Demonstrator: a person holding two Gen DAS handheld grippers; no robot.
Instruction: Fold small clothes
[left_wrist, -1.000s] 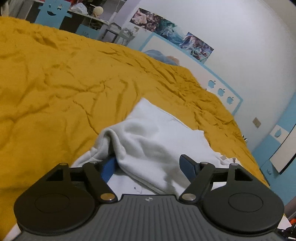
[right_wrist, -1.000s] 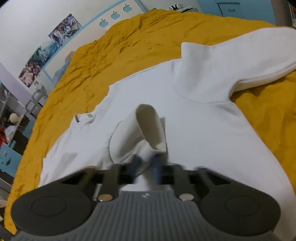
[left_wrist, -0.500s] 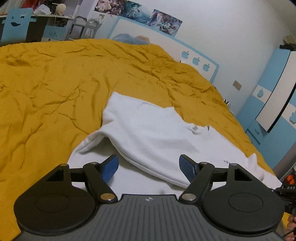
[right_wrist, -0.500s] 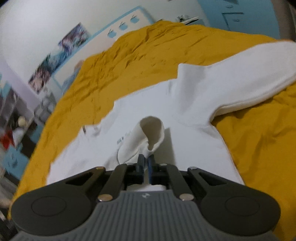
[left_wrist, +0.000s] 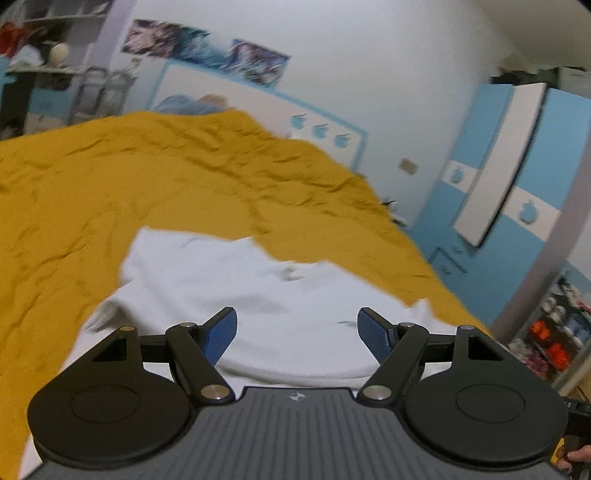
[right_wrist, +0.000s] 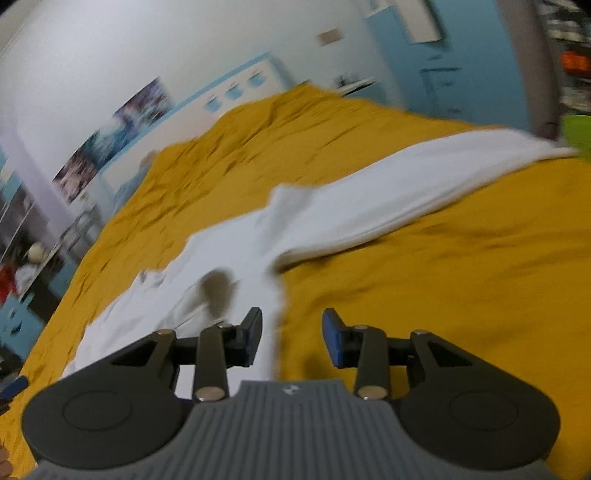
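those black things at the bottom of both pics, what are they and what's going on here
Each is a hand-held tool with two blue-padded fingers; a person holds one per hand, and a camera on each looks forward along the fingers. One picture is from the left tool, the other from the right tool. Both stand open and hold nothing. Ahead, a white top lies on a bed's yellow cover, one sleeve stretched out sideways. The pictures are blurred, so finer detail is unclear.

Motion blur smears the white garment (right_wrist: 236, 254) and the wall posters (left_wrist: 207, 55) — the garment's far sleeve (right_wrist: 461, 162) runs off-frame — details unreadable.
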